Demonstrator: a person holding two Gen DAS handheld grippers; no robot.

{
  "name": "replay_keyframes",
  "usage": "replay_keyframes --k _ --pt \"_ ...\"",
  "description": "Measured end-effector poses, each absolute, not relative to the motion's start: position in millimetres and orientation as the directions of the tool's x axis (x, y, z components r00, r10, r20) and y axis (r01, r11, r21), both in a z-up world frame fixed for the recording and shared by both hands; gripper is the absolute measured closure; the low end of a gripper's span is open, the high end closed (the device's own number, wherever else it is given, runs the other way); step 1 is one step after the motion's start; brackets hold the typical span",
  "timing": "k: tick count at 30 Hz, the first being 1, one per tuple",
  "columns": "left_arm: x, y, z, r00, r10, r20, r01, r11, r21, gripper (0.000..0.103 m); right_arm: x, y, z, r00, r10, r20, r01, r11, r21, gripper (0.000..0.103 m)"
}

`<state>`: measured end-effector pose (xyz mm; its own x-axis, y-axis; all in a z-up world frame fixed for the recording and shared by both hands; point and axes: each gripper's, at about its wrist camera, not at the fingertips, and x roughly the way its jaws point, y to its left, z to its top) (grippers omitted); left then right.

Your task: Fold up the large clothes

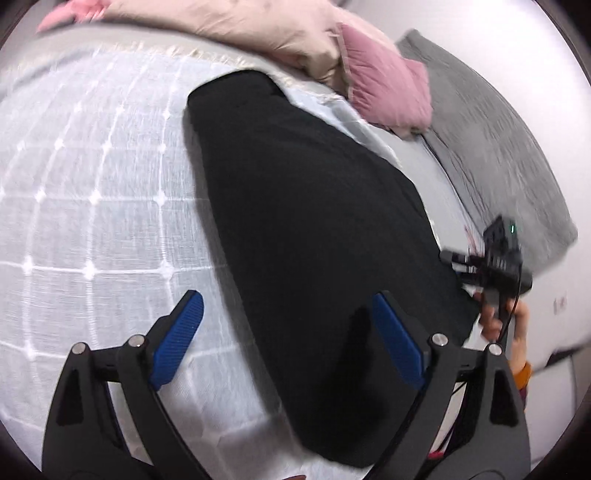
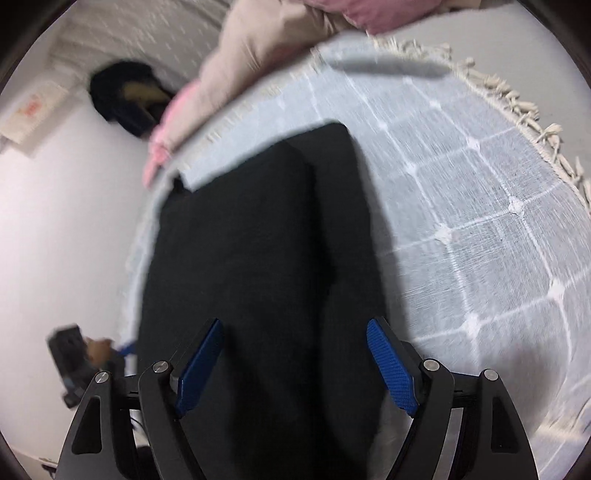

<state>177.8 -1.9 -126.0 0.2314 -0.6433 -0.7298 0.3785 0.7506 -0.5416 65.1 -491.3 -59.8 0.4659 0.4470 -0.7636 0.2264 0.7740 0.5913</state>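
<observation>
Lying beneath right tool (image 2: 293, 362): black garment (image 2: 255, 258)

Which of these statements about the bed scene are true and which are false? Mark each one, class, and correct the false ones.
1. The black garment lies on a white blanket with a grid pattern. True.
2. The left gripper is clamped shut on the garment. False: its jaws stand wide open, holding nothing.
3. A pink cushion sits beyond the garment, next to a beige one. True.
4. The right gripper holds a sock. False: it is open and empty above the black garment.
5. The blanket has a fringe along its edge. True.
</observation>
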Motion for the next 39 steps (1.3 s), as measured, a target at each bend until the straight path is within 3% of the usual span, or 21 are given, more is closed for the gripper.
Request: replay_keyframes --k 4,8,10,11,12,15,18,23,32,34,37,39 --pt "196.8 -6.8 -159.1 0.128 -0.737 -0.664 0.263 0.671 -0.694 0.005 79.0 -500.7 -83.4 0.427 0.545 -0.722 0.204 0.72 0.664 0.019" --pt "211.8 -8.9 -202.7 0.047 -0.878 -0.475 0.075 0.478 -0.875 0.005 90.2 -509.9 -119.8 0.415 0.623 -0.663 0.251 0.622 0.742 0.008" --pt "214.5 -10.3 -211.0 0.073 -0.902 -0.425 0.048 0.429 -0.902 0.008 92.0 -506.9 -118.0 0.467 0.625 -0.625 0.212 0.607 0.766 0.009" --pt "214.2 -12.8 -207.9 0.084 -0.897 -0.433 0.062 0.438 -0.897 0.01 94.0 -500.7 -117.6 0.471 0.636 -0.611 0.189 0.604 0.774 0.014" --pt "212.5 -13.3 -204.1 0.094 -0.892 -0.441 0.079 0.449 -0.89 0.016 96.1 -493.6 -117.8 0.474 0.655 -0.588 0.168 0.588 0.791 0.031" --pt "206.6 -7.9 -185.6 0.13 -0.881 -0.455 0.141 0.471 -0.871 0.03 95.0 -474.5 -102.6 0.516 0.613 -0.598 0.112 0.644 0.756 0.045" --pt "210.7 12.6 -155.8 0.188 -0.862 -0.47 0.216 0.503 -0.837 0.032 95.1 -447.2 -70.0 0.567 0.61 -0.553 0.022 0.66 0.751 0.055" --pt "250.9 80.5 -111.9 0.311 -0.826 -0.471 0.256 0.55 -0.795 0.033 140.4 -365.4 -22.7 0.564 0.618 -0.548 -0.089 0.705 0.704 0.056" --pt "353.0 227.6 -60.0 0.495 -0.712 -0.498 0.255 0.667 -0.7 0.029 281.2 -209.1 22.7 0.56 0.716 -0.417 -0.236 0.62 0.748 0.056" --pt "373.1 248.6 -72.2 0.524 -0.634 -0.569 0.233 0.749 -0.62 0.023 316.2 -179.2 13.5 0.553 0.7 -0.451 -0.223 0.646 0.73 0.049" --pt "394.1 268.8 -112.6 0.521 -0.437 -0.733 0.085 0.881 -0.465 0.023 355.6 -147.4 -24.0 0.519 0.573 -0.634 -0.086 0.773 0.629 0.046" --pt "391.4 275.0 -125.4 0.525 -0.402 -0.75 0.071 0.899 -0.432 0.023 364.2 -135.0 -46.7 0.487 0.479 -0.73 0.013 0.832 0.554 0.045"
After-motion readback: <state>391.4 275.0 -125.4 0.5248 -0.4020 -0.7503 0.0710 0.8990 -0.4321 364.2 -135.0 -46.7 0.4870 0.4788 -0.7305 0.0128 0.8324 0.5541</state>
